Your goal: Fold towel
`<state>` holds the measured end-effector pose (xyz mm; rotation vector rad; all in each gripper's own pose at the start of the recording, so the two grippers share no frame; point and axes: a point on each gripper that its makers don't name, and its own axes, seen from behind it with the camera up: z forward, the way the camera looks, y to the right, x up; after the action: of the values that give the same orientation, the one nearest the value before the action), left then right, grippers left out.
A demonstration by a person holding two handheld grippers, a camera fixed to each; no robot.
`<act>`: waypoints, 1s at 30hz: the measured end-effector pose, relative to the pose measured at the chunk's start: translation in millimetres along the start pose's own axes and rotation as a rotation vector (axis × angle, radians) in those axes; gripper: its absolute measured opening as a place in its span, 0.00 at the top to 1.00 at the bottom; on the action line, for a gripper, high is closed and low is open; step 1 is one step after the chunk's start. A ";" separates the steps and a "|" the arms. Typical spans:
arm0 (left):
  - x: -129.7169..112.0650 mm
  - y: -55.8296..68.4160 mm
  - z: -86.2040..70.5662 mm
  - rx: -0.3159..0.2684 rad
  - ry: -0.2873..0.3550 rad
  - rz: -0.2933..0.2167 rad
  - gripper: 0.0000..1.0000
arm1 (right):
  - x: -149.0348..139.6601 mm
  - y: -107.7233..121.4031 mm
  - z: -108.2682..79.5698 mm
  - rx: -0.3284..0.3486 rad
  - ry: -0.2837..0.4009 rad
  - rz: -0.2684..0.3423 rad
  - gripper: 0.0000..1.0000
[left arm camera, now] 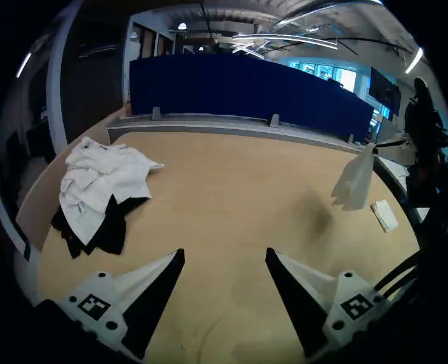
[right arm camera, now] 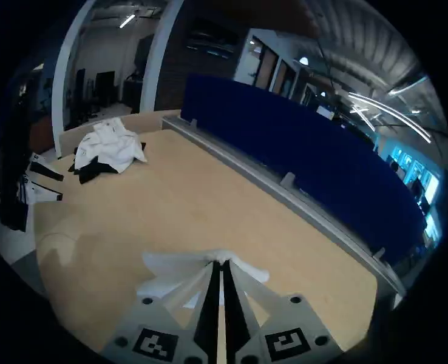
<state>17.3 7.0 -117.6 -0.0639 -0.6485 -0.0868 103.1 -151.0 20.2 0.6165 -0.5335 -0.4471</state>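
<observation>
A white towel hangs in the air over the right part of the wooden table, pinched at its top by my right gripper. In the right gripper view that gripper is shut, and the towel spreads out from under the fingertips. My left gripper is open low over the table's near side with nothing between its fingers. It also shows at the far left of the right gripper view as the left gripper.
A heap of white and black cloths lies at the table's left end, the same heap far off. A small folded white cloth rests by the right edge. A blue partition runs along the back. A person stands at right.
</observation>
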 end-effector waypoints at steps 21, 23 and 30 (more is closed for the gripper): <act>3.6 12.8 13.8 -0.005 -0.019 0.027 0.01 | -87.0 134.7 -60.3 -0.164 -0.123 0.032 0.97; 4.2 14.5 14.5 -0.006 -0.020 0.030 0.01 | -93.1 143.9 -63.9 -0.173 -0.130 0.038 0.97; 5.9 20.3 16.8 -0.007 -0.024 0.039 0.01 | -113.2 174.5 -74.0 -0.208 -0.160 0.043 0.97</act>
<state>13.9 28.4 -101.3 -0.0844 -0.6705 -0.0513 99.5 68.5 43.6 0.3708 -0.6420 -0.5069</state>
